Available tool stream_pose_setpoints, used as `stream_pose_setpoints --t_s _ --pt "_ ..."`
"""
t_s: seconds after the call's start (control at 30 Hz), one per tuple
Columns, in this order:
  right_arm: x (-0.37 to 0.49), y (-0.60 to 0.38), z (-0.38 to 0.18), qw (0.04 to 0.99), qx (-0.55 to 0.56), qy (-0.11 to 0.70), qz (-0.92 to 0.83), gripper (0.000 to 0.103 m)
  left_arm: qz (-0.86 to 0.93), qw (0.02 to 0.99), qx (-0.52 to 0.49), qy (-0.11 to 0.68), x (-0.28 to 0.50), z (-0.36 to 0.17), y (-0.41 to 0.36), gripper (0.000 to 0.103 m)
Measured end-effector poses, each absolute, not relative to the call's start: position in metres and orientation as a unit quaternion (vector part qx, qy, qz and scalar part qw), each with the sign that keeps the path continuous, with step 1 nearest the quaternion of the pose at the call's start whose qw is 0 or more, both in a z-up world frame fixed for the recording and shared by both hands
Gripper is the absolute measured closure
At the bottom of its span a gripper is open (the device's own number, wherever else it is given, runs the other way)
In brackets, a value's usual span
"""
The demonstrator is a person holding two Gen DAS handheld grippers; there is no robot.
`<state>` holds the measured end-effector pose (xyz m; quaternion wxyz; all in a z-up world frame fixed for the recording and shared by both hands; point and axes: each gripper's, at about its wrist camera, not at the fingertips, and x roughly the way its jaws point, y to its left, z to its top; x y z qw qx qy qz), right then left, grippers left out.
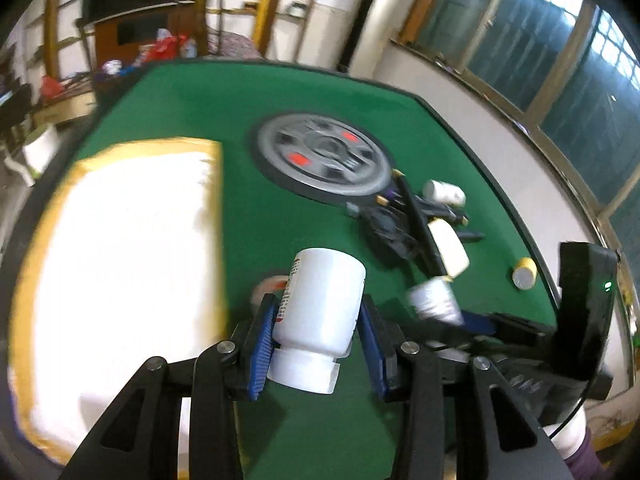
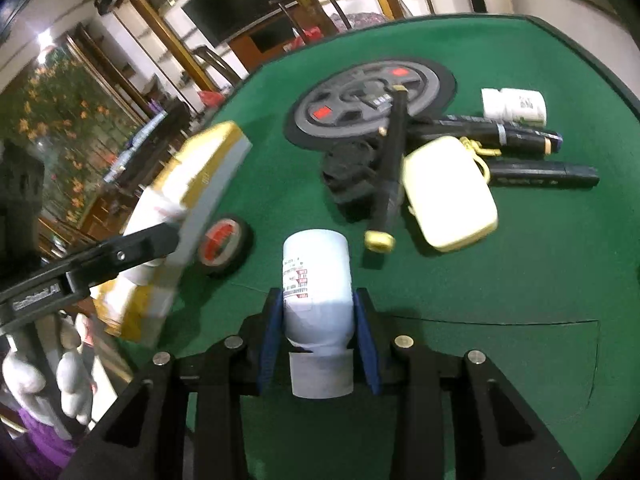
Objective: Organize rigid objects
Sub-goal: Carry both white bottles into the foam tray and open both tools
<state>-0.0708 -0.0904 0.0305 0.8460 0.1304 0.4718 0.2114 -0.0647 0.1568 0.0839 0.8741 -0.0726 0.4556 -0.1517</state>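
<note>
My left gripper [image 1: 318, 312] is shut on a white pill bottle [image 1: 320, 308], held cap toward the camera above the green table [image 1: 312, 92], beside a white and yellow box [image 1: 116, 264]. My right gripper [image 2: 318, 312] is shut on another white pill bottle [image 2: 318, 292], cap toward the camera, above the table [image 2: 520, 264]. The right gripper with its bottle [image 1: 434, 298] also shows in the left wrist view. The left gripper's arm [image 2: 92, 268] crosses the box [image 2: 192, 184] in the right wrist view.
A pile lies mid-table: cream case [image 2: 450, 196], black pens [image 2: 500, 132], a black stick with yellow cap [image 2: 390, 176], a lying white bottle [image 2: 514, 106]. A tape roll [image 2: 224, 244] stands by the box. A small yellow-rimmed cylinder [image 1: 524, 274] stands near the right edge. A grey round disc [image 1: 324, 158] is set in the table's middle.
</note>
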Motion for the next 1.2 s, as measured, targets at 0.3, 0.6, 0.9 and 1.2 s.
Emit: stream_pose_setpoints --t_s 0.3,0.6,0.9,1.2 --pt "-0.047 -0.026 0.078 0.813 0.163 0.468 0.305 0.069 -0.004 0.885 -0.066 0.460 -0.023 0.073 0.264 0.061" --pt "0.007 0.089 0.075 0.785 0.123 0.510 0.328 0.069 0.020 0.864 -0.088 0.495 0.045 0.036 0.289 0.061" --pt "0.046 0.132 0.055 0.782 0.097 0.541 0.295 0.069 0.005 0.860 -0.141 0.490 0.062 0.032 0.310 0.060" --pt "0.067 0.142 0.052 0.786 0.101 0.552 0.261 0.069 -0.021 0.884 -0.190 0.427 0.013 0.068 0.327 0.046"
